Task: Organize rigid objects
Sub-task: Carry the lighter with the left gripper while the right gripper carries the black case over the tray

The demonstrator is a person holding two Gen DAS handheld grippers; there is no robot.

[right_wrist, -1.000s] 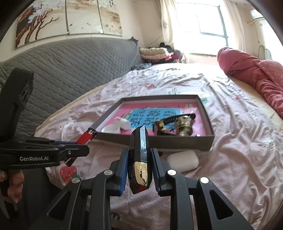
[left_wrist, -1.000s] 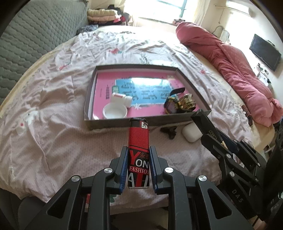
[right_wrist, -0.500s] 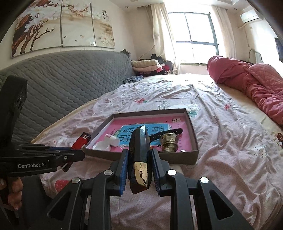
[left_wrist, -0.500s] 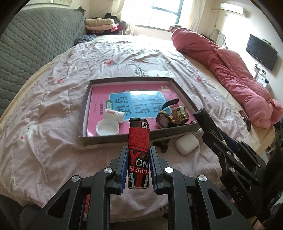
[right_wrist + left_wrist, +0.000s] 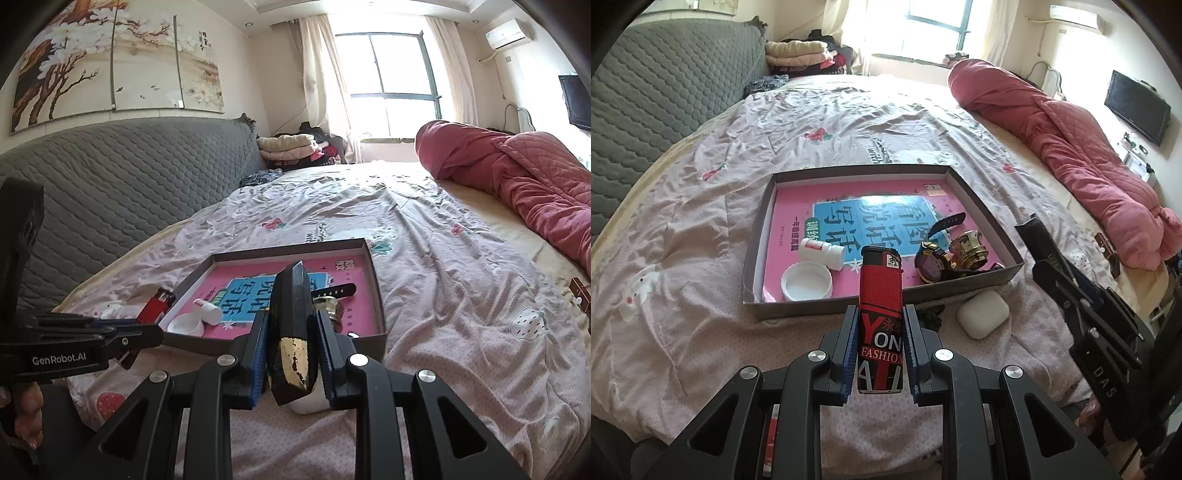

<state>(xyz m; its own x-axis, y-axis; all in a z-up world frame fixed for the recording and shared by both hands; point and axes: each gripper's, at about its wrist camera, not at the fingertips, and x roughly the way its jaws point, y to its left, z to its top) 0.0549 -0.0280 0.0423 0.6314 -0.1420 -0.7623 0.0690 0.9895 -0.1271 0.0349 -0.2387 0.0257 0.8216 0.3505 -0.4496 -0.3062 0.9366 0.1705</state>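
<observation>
Likely bound for tray [image 5: 979,206]: lighter [image 5: 881,291] pinched in left gripper [image 5: 880,325], dark crystal [image 5: 293,306] in right gripper [image 5: 292,332].

Bedroom backdrop — soft furnishings and wall fittings.
Rumpled pink quilt [image 5: 1082,155] along bed's edge, folded clothes [image 5: 286,146] by window [image 5: 391,81], grey quilted headboard [image 5: 122,173], painting [image 5: 110,59] above — television [image 5: 1137,107] on wall.

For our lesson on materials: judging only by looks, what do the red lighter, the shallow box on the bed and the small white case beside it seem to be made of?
Red lighter: glossy plastic, probably, with a printed wrap and a black cap.
Shallow box: matte grey-brown cardboard, judging by its thin, straight folded walls.
Small white case: smooth, rounded hard plastic with a soft sheen.
</observation>
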